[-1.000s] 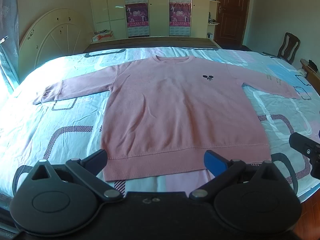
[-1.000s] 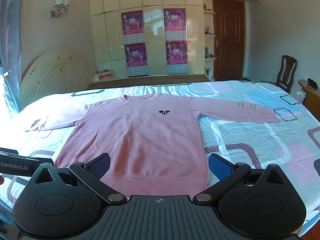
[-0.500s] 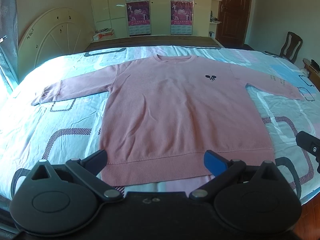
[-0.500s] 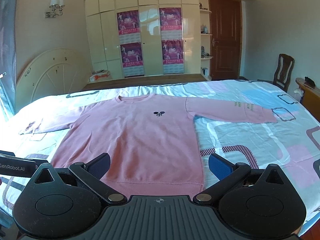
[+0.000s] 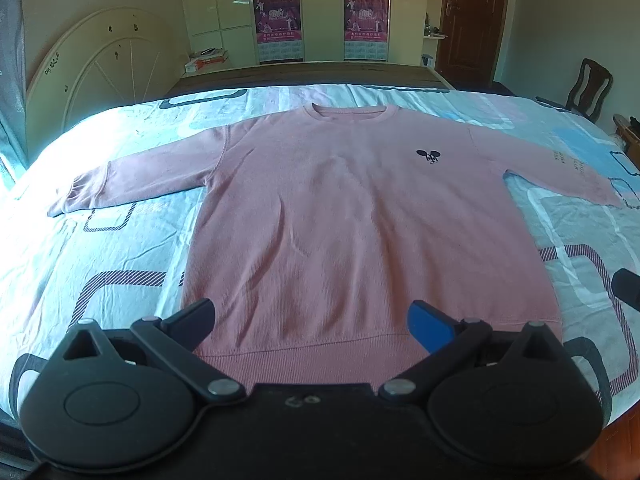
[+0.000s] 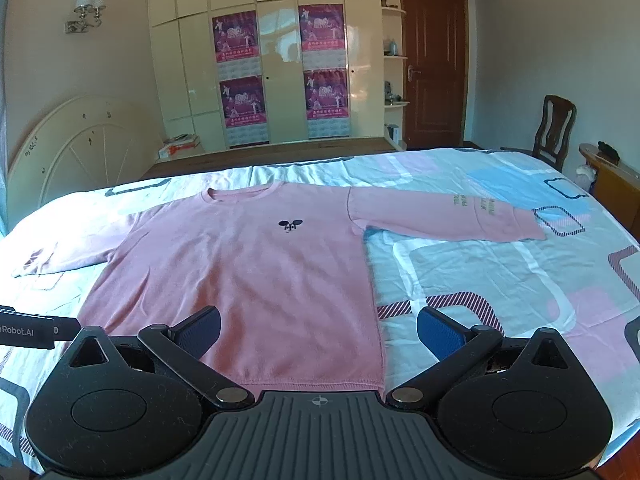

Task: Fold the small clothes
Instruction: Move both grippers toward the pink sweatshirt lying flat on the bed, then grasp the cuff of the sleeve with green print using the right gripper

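A pink long-sleeved sweatshirt [image 5: 352, 216] lies flat and face up on the bed, both sleeves spread out, a small black logo [image 5: 428, 156] on its chest. My left gripper [image 5: 310, 320] is open, low over the hem near the shirt's left bottom part, holding nothing. The same sweatshirt [image 6: 248, 272] shows in the right wrist view with its right sleeve [image 6: 452, 216] stretched toward the right. My right gripper [image 6: 318, 328] is open over the hem's right corner, empty. A piece of the right tool [image 5: 628, 292] shows at the left view's right edge.
The bed [image 5: 100, 248] has a patterned blue, white and pink sheet. A white rounded headboard [image 5: 100, 76] leans at the left. Wardrobes with posters [image 6: 280, 76], a brown door [image 6: 432, 64] and a wooden chair [image 6: 556, 132] stand beyond the bed.
Both grippers moved forward and lower toward the sweatshirt's hem, the left one most. The sweatshirt has not moved and both grippers stayed open.
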A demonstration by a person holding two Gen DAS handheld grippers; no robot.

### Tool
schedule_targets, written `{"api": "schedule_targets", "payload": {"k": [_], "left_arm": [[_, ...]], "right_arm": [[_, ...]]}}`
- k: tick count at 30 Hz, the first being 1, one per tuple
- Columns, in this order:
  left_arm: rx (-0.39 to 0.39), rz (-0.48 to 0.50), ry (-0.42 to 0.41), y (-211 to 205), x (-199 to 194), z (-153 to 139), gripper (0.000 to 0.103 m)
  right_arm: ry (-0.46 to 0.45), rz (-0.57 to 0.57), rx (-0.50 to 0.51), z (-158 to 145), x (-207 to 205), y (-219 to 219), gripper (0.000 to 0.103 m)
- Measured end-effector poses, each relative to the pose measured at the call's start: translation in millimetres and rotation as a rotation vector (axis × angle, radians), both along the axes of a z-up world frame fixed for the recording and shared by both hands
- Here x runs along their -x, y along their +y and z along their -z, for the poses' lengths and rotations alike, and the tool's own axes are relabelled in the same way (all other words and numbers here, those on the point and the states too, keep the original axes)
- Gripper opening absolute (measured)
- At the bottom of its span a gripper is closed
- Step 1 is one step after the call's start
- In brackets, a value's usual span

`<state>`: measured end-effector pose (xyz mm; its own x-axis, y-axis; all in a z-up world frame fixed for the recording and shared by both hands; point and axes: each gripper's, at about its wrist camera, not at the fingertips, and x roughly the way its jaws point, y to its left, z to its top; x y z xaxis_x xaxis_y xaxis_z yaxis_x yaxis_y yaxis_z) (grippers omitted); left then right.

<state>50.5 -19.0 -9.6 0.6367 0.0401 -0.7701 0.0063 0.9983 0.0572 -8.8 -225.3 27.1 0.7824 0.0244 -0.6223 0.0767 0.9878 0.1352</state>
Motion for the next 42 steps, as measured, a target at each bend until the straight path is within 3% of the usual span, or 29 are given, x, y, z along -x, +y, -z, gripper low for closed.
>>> {"api": "schedule_targets", "payload": {"k": [10, 17, 27, 33, 38, 42], "left_arm": [[-0.004, 0.011, 0.008, -17, -57, 15, 0.102], [0.064, -0.012, 0.021, -29, -100, 29, 0.102], [0.032, 0.003, 0.050, -58, -156, 57, 0.102], [0.001, 0.031, 0.062, -75, -183, 70, 0.101], [0.042, -0.023, 0.049, -75, -203, 75, 0.101], [0.006, -0.044, 0.049, -74, -217, 80, 0.100]], "right_arm": [[0.034, 0.080, 0.011, 25, -50, -46, 0.103], [0.080, 0.164, -0.005, 47, -92, -101, 0.103], [0.113, 0.262, 0.035, 81, -147, -176, 0.103], [0.137, 0.334, -0.006, 114, -183, -233, 0.103], [0.174, 0.413, -0.085, 138, -207, -279, 0.102], [0.202, 0.450, -0.084, 151, -225, -303, 0.102]]}}
